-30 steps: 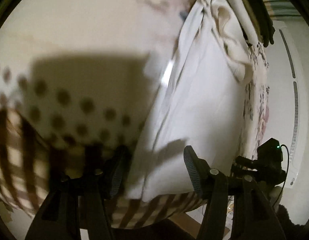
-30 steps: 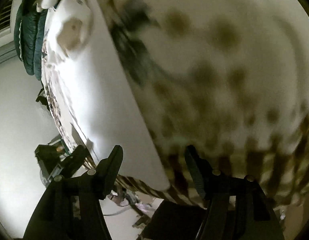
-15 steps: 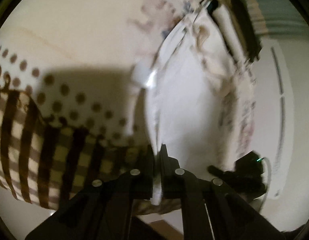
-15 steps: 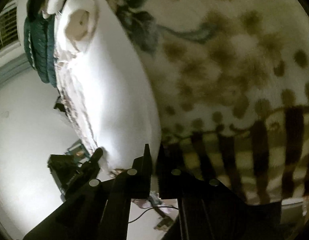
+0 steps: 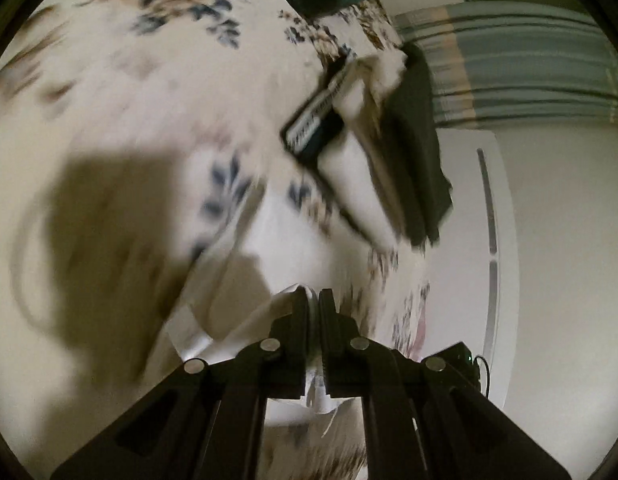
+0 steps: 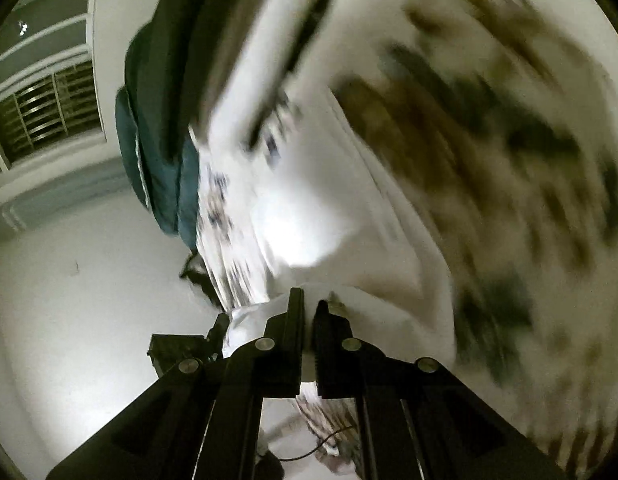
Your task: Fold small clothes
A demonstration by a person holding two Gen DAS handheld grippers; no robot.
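Observation:
A white garment (image 5: 305,240) lies on a floral bedspread (image 5: 157,80). My left gripper (image 5: 314,300) is shut on the garment's near edge, with white cloth pinched between the jaws. In the right wrist view the same white garment (image 6: 329,216) stretches ahead, and my right gripper (image 6: 307,308) is shut on its edge too. Both views are blurred by motion.
A stack of folded clothes, dark and white (image 5: 373,136), sits at the far right of the bed. A teal folded blanket (image 6: 161,152) lies at the bed's edge. White wall and floor (image 5: 549,240) lie beyond. A small black device (image 6: 181,350) is near the floor.
Both grippers, open a second ago, closed on the white garment's edge. They have since lifted and swung forward over the bed with the cloth, away from the striped, dotted edge.

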